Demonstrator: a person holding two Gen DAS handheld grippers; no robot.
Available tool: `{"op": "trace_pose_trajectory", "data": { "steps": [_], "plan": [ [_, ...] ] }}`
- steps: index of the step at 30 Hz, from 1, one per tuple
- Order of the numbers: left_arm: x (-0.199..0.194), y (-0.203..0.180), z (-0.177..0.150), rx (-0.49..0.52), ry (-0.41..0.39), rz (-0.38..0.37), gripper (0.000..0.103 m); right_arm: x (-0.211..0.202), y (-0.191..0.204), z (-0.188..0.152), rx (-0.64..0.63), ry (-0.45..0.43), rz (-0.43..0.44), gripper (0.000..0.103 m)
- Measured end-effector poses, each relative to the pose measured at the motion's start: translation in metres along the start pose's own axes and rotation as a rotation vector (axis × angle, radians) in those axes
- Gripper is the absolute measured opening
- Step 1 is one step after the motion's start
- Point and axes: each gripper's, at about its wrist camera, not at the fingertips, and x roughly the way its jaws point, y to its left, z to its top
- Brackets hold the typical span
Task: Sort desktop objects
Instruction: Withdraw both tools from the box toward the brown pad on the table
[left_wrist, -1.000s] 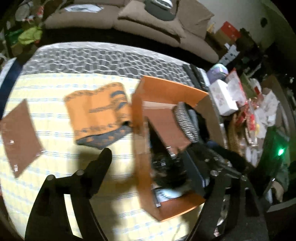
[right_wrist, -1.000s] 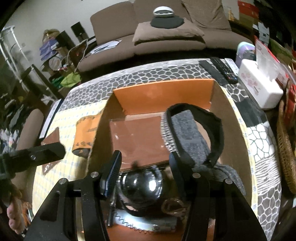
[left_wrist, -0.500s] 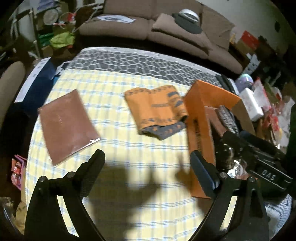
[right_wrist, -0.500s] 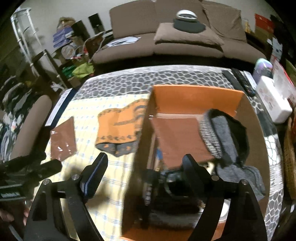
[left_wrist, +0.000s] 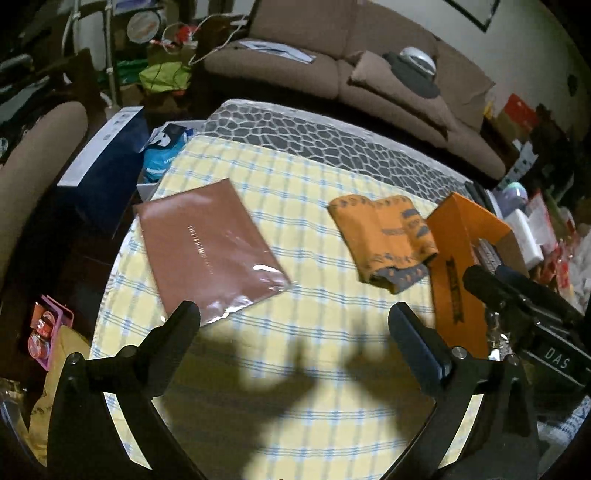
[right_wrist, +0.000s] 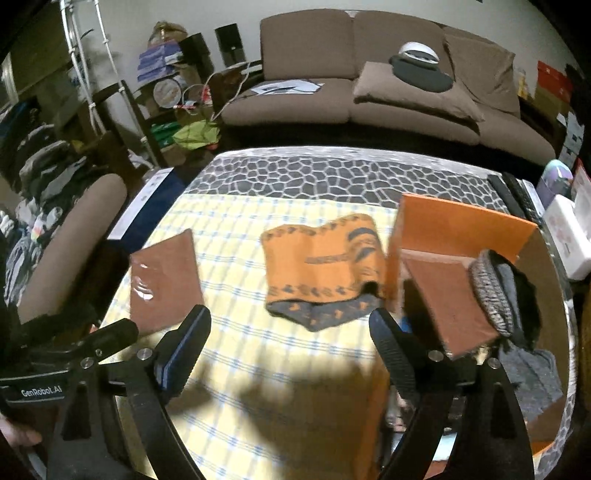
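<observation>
Brown sleeved notebook (left_wrist: 210, 251) flat on cloth; folded orange towel (right_wrist: 321, 266) touching orange box (right_wrist: 458, 236).

Two grippers, left (left_wrist: 293, 321) and right (right_wrist: 290, 325). On the worktop (right_wrist: 236, 221) lie one brown wrapped notebook (left_wrist: 210, 254), one folded orange cloth (right_wrist: 321, 266) and one open orange box (right_wrist: 458, 229). Inside the box: a second brown notebook (right_wrist: 447, 295), one grey knitted item (right_wrist: 495, 295) (other contents too dark to count). Behind stand one brown sofa (right_wrist: 369, 74), one white tissue box (right_wrist: 569, 236) and one remote control (right_wrist: 511, 195).
</observation>
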Motion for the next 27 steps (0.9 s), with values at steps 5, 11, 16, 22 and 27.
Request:
{"op": "trace_pose_trajectory", "data": {
  "steps": [5, 11, 16, 22, 27],
  "plan": [
    [0.011, 0.034, 0.002, -0.028, 0.014, 0.033, 0.102, 0.019, 0.026, 0.004, -0.018, 0.008, 0.0, 0.089],
    [0.024, 0.095, 0.006, -0.146, 0.032, 0.106, 0.102, 0.048, 0.046, 0.0, -0.021, 0.055, 0.038, 0.09],
    [0.041, 0.125, 0.0, -0.199, 0.082, 0.106, 0.102, 0.077, 0.057, -0.006, 0.012, 0.113, 0.083, 0.089],
    [0.064, 0.133, -0.005, -0.212, 0.149, 0.08, 0.095, 0.109, 0.064, -0.012, 0.068, 0.144, 0.167, 0.089],
    [0.081, 0.136, -0.005, -0.243, 0.205, 0.049, 0.066, 0.135, 0.074, -0.017, 0.071, 0.172, 0.205, 0.054]
  ]
}}
